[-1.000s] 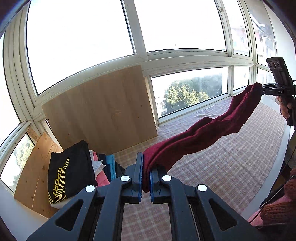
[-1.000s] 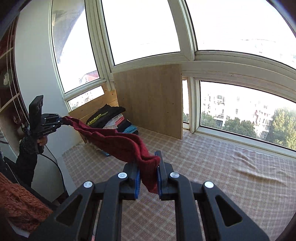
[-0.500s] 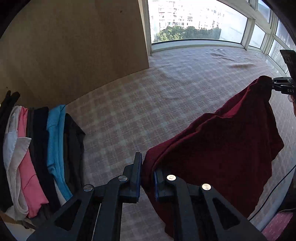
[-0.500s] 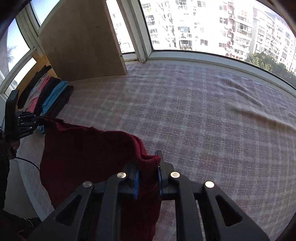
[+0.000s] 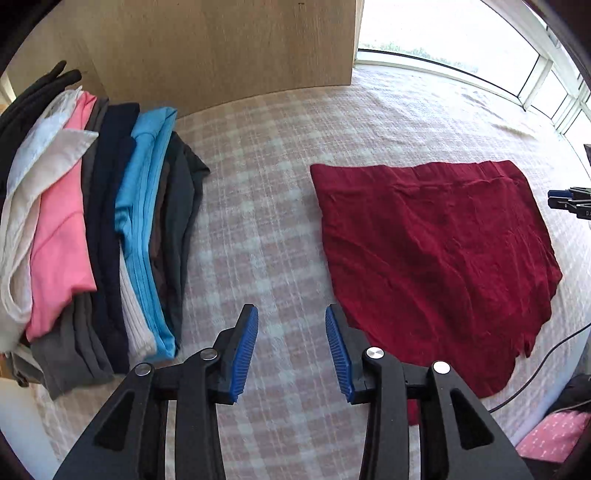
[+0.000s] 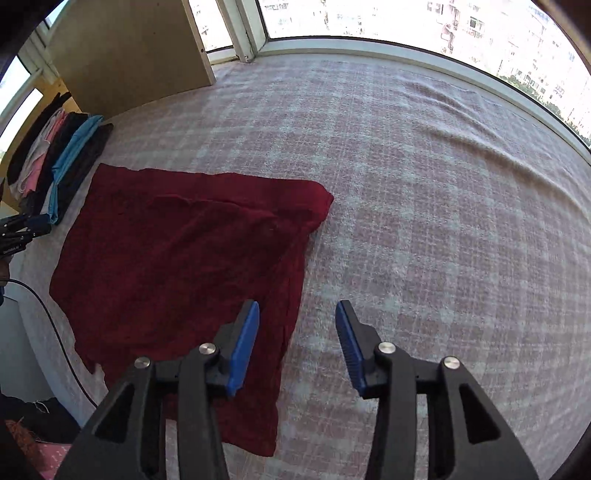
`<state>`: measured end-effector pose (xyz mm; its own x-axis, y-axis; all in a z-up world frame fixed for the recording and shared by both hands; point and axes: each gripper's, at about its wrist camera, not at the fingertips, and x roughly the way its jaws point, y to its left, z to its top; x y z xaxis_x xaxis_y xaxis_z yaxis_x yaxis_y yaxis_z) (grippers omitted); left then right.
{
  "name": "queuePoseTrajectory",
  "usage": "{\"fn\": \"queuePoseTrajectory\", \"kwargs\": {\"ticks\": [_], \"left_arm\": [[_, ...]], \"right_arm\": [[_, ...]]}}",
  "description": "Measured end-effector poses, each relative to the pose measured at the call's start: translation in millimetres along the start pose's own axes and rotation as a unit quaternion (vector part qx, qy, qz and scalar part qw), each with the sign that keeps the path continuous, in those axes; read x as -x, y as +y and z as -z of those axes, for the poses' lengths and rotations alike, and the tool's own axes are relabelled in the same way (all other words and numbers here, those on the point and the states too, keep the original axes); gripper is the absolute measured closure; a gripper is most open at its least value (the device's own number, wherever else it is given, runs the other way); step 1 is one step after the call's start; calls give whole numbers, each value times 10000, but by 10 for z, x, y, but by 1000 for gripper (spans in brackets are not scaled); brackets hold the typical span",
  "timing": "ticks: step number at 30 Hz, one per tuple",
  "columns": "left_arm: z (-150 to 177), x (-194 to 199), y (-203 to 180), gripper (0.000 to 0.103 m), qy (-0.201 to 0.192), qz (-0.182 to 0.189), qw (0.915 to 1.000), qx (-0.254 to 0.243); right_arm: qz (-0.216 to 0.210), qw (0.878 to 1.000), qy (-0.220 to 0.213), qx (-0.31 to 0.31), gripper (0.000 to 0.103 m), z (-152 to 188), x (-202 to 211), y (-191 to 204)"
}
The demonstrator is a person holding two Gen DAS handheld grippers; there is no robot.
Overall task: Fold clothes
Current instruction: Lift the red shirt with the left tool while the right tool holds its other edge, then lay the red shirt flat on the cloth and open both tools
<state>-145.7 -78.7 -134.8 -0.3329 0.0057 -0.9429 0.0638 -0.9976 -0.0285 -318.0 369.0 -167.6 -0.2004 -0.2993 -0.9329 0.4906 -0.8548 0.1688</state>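
Since one second ago the dark red garment point(image 5: 436, 251) has gone from hanging stretched between my two grippers, clamped in both, to lying flat on the checked cloth point(image 5: 258, 229); both sets of fingers have let go.

Left wrist view, near to far: my left gripper point(image 5: 291, 347) stands with its blue pads spread wide, nothing between them, over bare checked cloth. The right-hand pad sits just beside the garment's near left edge. To the left is a stack of folded clothes point(image 5: 103, 229), showing white, pink, navy, light blue and dark grey layers. Behind it leans a wooden board point(image 5: 207, 48). At the far right edge, the tip of my right gripper point(image 5: 569, 203) shows beside the garment's far corner.

Right wrist view, near to far: my right gripper point(image 6: 297, 347) is likewise spread, empty. Its left pad overlaps the garment's right edge in the picture; contact cannot be confirmed. This view alone shows the large bare stretch of cloth to the right and the window point(image 6: 443, 22) with buildings outside.

Garment condition: spread in a rough rectangle, lightly wrinkled, with one raised fold line crossing its upper part and an uneven, ragged edge towards the near side.
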Motion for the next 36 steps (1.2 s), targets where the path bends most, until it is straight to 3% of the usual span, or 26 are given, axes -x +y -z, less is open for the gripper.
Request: {"fn": "queuePoseTrajectory", "kwargs": {"ticks": [2, 5, 13, 15, 16, 18, 20, 22, 24, 27, 29, 30, 33, 36], "left_arm": [[265, 39, -81, 67, 107, 303, 9994, 101], [521, -64, -274, 67, 278, 393, 9988, -66], [501, -263, -519, 67, 227, 294, 9987, -347], [455, -281, -566, 79, 244, 507, 9980, -292], [434, -263, -599, 92, 245, 602, 9974, -321], [394, -225, -664, 97, 243, 783, 9959, -382], [369, -84, -637, 98, 152, 857, 9954, -399], [351, 81, -552, 98, 60, 951, 9950, -298], [355, 233, -429, 98, -24, 904, 9957, -195], [414, 194, -173, 92, 320, 179, 9992, -141], [543, 148, -25, 94, 565, -392, 9976, -125], [593, 170, 24, 94, 582, -405, 9975, -35], [657, 302, -50, 94, 438, -344, 9983, 176], [625, 446, -702, 89, 25, 104, 9995, -309]], "right_arm": [[-34, 9998, 145, -157, 60, 284, 1, 28], [-220, 9987, 282, -361, 60, 599, -11, 63], [-129, 9991, 363, -185, 60, 907, -13, 294], [-108, 9992, 339, -173, 60, 930, -13, 305], [-100, 9993, 328, -168, 60, 942, -13, 310], [-206, 9992, 300, -175, 60, 950, -2, 299], [-336, 9989, 287, -161, 66, 955, 11, 292], [-473, 9983, 296, -145, 92, 956, 36, 285], [-509, 9984, 178, -161, 92, 951, 118, 266], [-385, 9987, 182, -275, 92, 933, 201, 219], [-286, 9984, 370, -306, 77, 887, 184, 182], [-265, 9983, 410, -313, 70, 885, 184, 166], [-475, 9975, 244, -458, 69, 856, 308, 41], [-525, 9970, 47, -568, 65, 697, 406, -145]]}}
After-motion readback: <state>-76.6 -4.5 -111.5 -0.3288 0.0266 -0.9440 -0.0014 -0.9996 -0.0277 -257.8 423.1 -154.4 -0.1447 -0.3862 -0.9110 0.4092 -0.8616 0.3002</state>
